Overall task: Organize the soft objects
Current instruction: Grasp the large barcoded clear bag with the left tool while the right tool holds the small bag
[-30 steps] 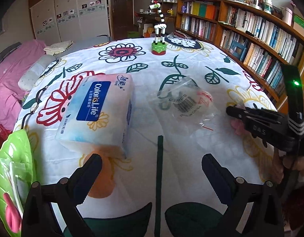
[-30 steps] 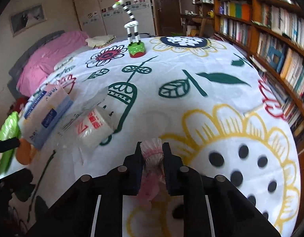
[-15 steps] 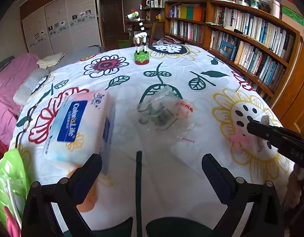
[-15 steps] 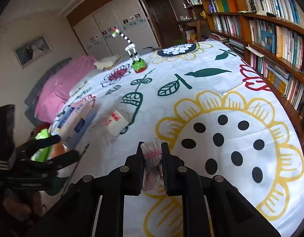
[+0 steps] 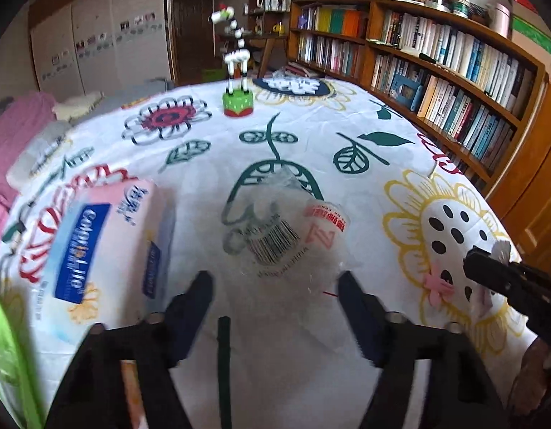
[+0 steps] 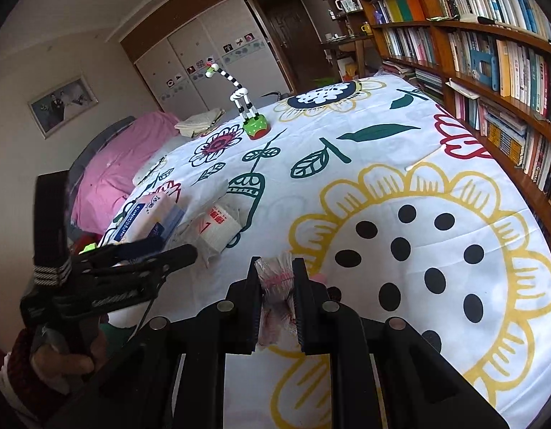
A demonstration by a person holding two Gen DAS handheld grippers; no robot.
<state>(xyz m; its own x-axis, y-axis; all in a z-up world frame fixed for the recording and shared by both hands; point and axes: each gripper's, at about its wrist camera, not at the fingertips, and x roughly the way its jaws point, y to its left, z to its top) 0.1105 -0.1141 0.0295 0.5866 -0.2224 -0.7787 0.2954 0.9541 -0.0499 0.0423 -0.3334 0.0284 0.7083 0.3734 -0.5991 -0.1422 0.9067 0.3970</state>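
Right gripper [image 6: 278, 286] pinches small plastic packet [image 6: 277, 279] for carrying, left gripper [image 5: 275, 286] spread wide near clear bag [image 5: 275, 228] right of tissue pack [image 5: 96, 246], likely next grab.

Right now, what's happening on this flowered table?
A person is sorting soft items with two handheld grippers. The right gripper is shut on a small crinkled bag, held over the tablecloth. The left gripper is open, aimed at a clear pouch beside a tissue pack.
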